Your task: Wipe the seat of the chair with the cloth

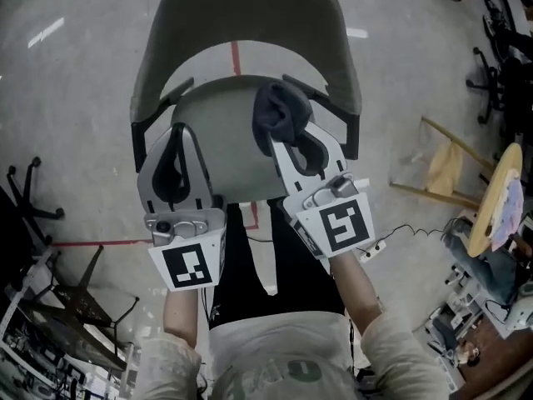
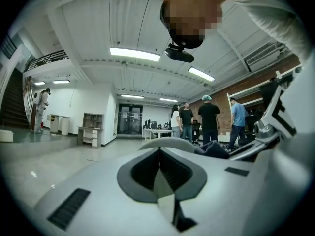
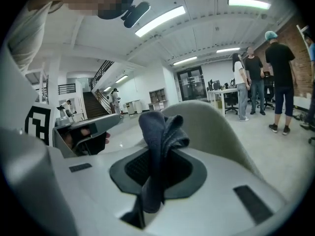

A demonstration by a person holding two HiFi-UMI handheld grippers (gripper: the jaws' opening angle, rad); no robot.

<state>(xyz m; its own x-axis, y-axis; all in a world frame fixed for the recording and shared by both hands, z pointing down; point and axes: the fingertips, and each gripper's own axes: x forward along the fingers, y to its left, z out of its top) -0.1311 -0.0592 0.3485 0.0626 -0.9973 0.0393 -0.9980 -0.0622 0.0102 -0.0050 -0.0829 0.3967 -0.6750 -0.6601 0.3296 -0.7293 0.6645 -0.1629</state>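
Head view: right tongs (image 1: 291, 144) clamp the cloth (image 1: 281, 108) over the seat (image 1: 223, 136) at 12 o'clock; left tongs (image 1: 177, 140) closed together, empty; wiping seemingly not yet begun.

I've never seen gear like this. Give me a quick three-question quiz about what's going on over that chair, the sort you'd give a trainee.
1. True or false: the left tongs are clamping the cloth.
2. The cloth is: A) white, B) dark, C) bright red.
3. Fill in: in the head view, both tongs show over the chair's ____.

Key:
1. False. The left tongs are shut on nothing, and the right tongs hold the cloth.
2. B.
3. seat.
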